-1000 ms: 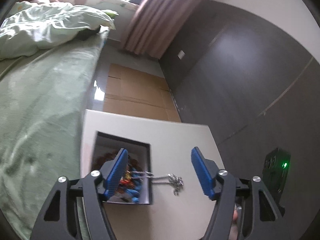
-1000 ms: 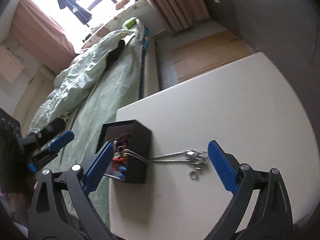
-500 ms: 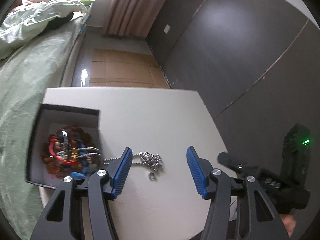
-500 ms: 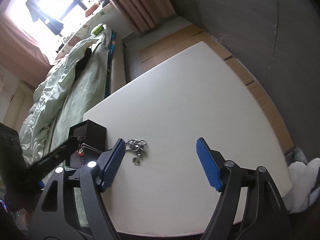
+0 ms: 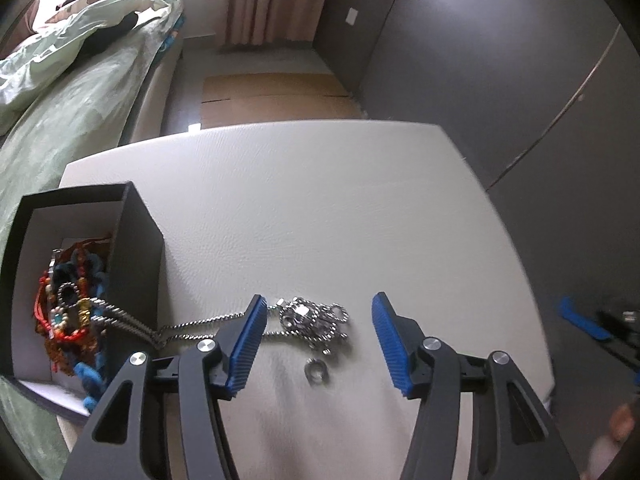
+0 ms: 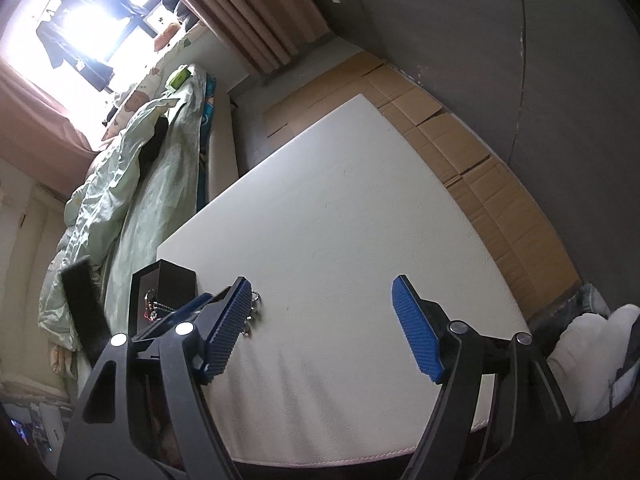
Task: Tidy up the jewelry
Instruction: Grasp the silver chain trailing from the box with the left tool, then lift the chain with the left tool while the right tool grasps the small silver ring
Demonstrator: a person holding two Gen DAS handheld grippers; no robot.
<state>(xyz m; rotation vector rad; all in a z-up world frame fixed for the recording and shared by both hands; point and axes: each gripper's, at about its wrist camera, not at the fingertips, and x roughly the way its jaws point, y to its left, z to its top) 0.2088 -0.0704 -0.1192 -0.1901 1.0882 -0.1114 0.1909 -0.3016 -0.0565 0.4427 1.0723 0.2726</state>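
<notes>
A black jewelry box (image 5: 136, 248) with a white inside stands at the left of the white table (image 5: 320, 208). It holds a tangle of red, blue and orange beaded jewelry (image 5: 72, 312). A silver chain necklace (image 5: 312, 318) hangs out over the box wall and ends in a bunch of rings on the table. A small silver ring (image 5: 317, 372) lies loose just in front. My left gripper (image 5: 318, 344) is open and empty, its fingers either side of the bunch. My right gripper (image 6: 320, 328) is open and empty over the table's right part. The box (image 6: 168, 292) shows at its left.
A bed with green bedding (image 5: 68, 120) runs along the table's left side. Flattened cardboard (image 5: 272, 92) covers the floor beyond the far edge. A dark wall (image 5: 500, 72) is on the right. White cloth (image 6: 592, 352) lies off the table's right corner.
My left gripper has swung right from above the box and come down around the chain's ring bunch. My right gripper has drawn back to the right, away from the necklace.
</notes>
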